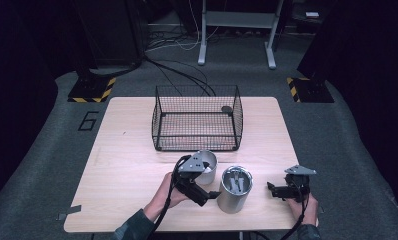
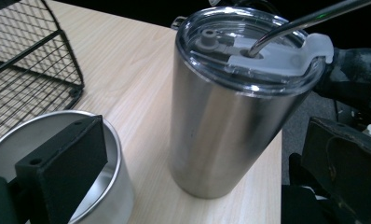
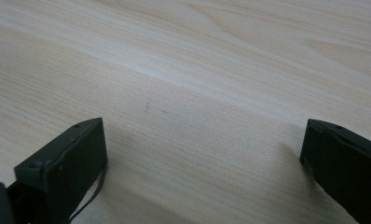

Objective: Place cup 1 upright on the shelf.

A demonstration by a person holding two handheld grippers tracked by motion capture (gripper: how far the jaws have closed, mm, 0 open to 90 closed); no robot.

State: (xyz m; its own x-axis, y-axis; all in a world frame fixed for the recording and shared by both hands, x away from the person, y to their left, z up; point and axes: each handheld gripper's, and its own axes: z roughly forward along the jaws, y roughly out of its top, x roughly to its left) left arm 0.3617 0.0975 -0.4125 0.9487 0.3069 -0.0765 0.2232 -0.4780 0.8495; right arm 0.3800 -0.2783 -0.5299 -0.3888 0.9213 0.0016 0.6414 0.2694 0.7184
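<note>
Item 1: steel tumbler (image 1: 233, 192), standing upright on the surface (image 1: 122, 165), taken here as the landmark. It is closed by a clear lid (image 2: 249, 51) with a pale slider, through which a metal straw (image 2: 309, 18) passes; the straw's upper end is cut off at the frame edge in the left gripper view. The tumbler's contents are hidden by the lid.

Item 2: short steel cup (image 1: 207, 165), just beside the tumbler on the side toward the basket. Its interior is seen as bare metal where visible; much of it is covered by a black jaw in the left gripper view, and its near side is cut off.

Item 3: black wire basket (image 1: 197, 122), set beyond the tumbler, well apart. One small dark round object (image 1: 227, 109) is seen in its far corner; what it is cannot be made out.

Item 4: left tool (image 1: 199, 187), held just beside the tumbler. Its jaws are spread wide, one over the cup's rim and one past the tumbler's far side; nothing is clamped.

Item 5: right tool (image 1: 277, 190), held near the tumbler on the side away from the left tool. Its jaws are spread wide over bare wood, nothing between them.
</note>
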